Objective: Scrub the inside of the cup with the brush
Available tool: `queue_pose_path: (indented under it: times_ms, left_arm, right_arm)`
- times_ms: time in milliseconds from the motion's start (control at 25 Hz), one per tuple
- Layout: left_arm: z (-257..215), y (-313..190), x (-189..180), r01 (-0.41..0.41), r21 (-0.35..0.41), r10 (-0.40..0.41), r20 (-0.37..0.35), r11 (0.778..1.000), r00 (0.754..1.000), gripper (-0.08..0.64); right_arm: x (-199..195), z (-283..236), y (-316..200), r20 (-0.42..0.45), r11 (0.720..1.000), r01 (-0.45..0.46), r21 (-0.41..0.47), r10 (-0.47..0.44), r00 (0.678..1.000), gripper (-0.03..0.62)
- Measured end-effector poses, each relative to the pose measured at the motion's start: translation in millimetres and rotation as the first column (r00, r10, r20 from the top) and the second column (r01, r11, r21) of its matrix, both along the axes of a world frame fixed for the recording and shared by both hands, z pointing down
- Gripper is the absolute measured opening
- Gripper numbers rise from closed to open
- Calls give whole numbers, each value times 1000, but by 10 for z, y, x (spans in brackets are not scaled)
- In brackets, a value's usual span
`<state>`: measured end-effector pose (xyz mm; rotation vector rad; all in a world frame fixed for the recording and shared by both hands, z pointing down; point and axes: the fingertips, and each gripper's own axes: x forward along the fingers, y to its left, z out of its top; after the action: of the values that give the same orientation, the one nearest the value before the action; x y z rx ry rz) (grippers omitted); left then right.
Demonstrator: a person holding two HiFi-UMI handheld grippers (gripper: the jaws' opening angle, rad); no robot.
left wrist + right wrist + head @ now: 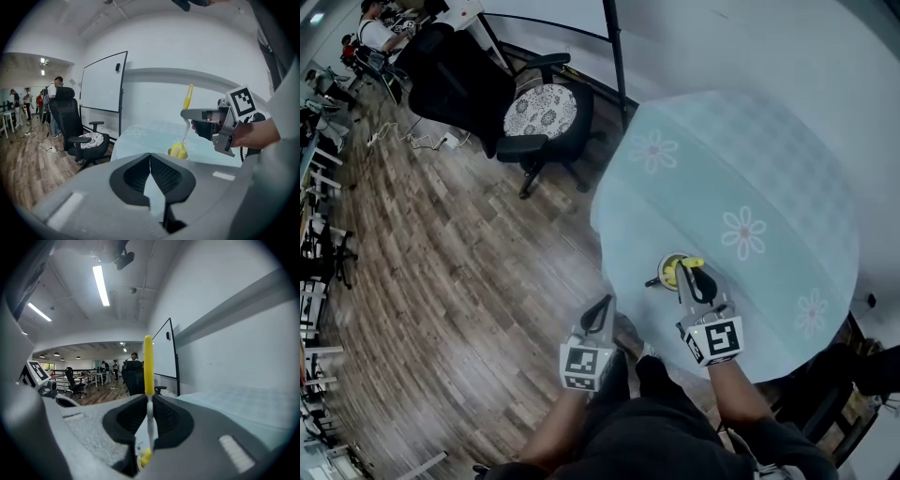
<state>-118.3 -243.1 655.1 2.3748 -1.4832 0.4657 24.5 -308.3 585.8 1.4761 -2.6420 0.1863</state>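
Right claw (150, 401) is clamped on the thin white stem of the brush (148, 366), with the yellow handle sticking up above the jaws. The brush head is down inside the cup (661, 277). Left claw (150, 158) has its jaws together with nothing in them, and it hangs off the desk edge over the floor (441, 244), beside the right one and apart from it.

Surface: round desk (750, 169) under a pale teal cloth with flower prints. Wood plank floor, white wall (197, 51) behind.

Cup sits close to the near rim of the desk, on the person's side, handle toward the left. The rest of the cloth is bare.

Around: black office chair (539, 111) with a patterned seat cushion stands on the floor just beyond the desk's far-left edge. A whiteboard (104, 82) on a frame is against the wall behind it. People (56, 93) and more desks are well back in the room. Cables lie on the floor near the chair.
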Motion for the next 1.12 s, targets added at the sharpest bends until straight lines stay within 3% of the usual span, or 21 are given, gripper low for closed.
queue_pose_path:
  times_ms: [640,1120]
  left_arm:
    - [-187,-184,-100,12,35,-12,-7,999,1000,6]
    - [-155,-238,217,-88,31,88,-14,996,996,6]
  right_arm:
    - [48,-43,-150,-14,998,-58,1,58,998,40]
    - [316,24,-53,-17,992,-122,-8,122,992,40]
